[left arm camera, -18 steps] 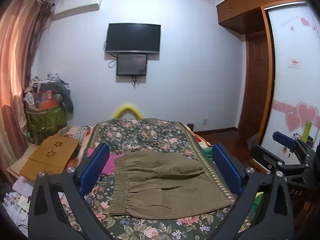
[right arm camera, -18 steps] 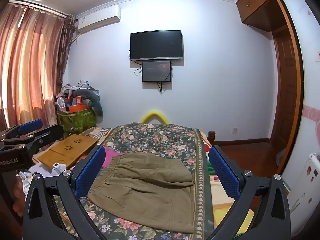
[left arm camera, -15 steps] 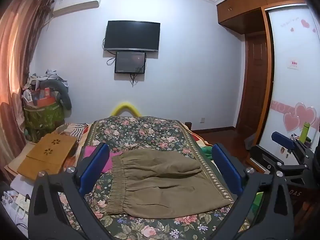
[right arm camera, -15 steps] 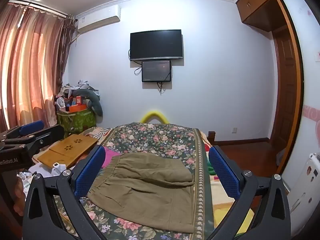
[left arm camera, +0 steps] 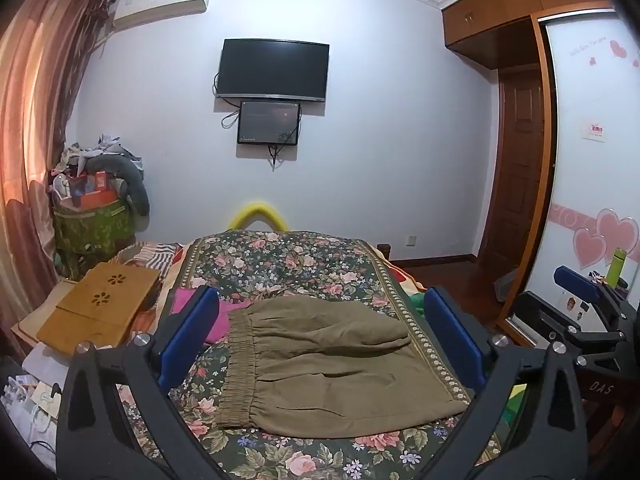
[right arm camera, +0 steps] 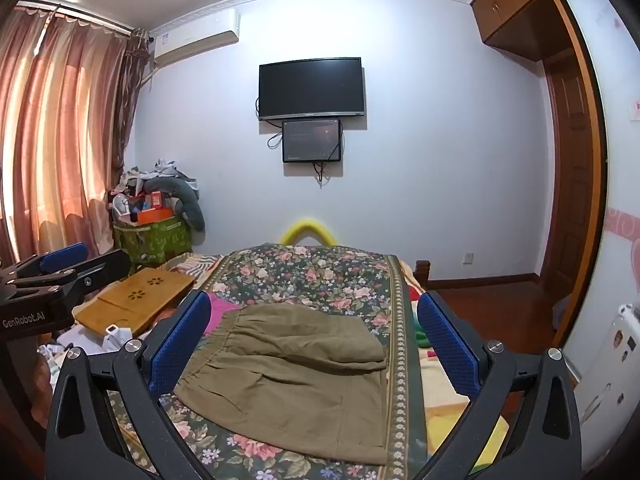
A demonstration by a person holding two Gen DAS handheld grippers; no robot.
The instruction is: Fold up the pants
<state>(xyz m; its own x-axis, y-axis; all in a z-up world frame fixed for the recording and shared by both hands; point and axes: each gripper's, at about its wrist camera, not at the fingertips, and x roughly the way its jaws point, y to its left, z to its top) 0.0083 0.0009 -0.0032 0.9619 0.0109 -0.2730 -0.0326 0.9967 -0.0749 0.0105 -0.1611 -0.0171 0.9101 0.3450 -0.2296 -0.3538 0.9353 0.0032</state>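
Olive-brown pants (left arm camera: 320, 364) lie folded flat on the floral bedspread (left arm camera: 280, 264), elastic waistband to the left and one layer doubled over along the far side. My left gripper (left arm camera: 320, 300) hovers in front of them, open, with nothing between its blue pads (left arm camera: 188, 340). In the right wrist view the same pants (right arm camera: 296, 384) lie ahead of my right gripper (right arm camera: 314, 306), also wide open and empty. Each gripper shows in the other's view: the right gripper (left arm camera: 580, 300) at the right edge, the left gripper (right arm camera: 60, 272) at the left edge.
A pink cloth (left arm camera: 224, 316) lies beside the waistband. A wooden lap table (left arm camera: 104, 304) sits left of the bed, with papers below it. A full green basket (left arm camera: 92, 228) stands by the curtains. A yellow foam arch (left arm camera: 258, 212) marks the bed's far end; wardrobe (left arm camera: 592, 200) at right.
The left wrist view has drifted very slightly. The pants lie as before and both grippers stay open and empty.
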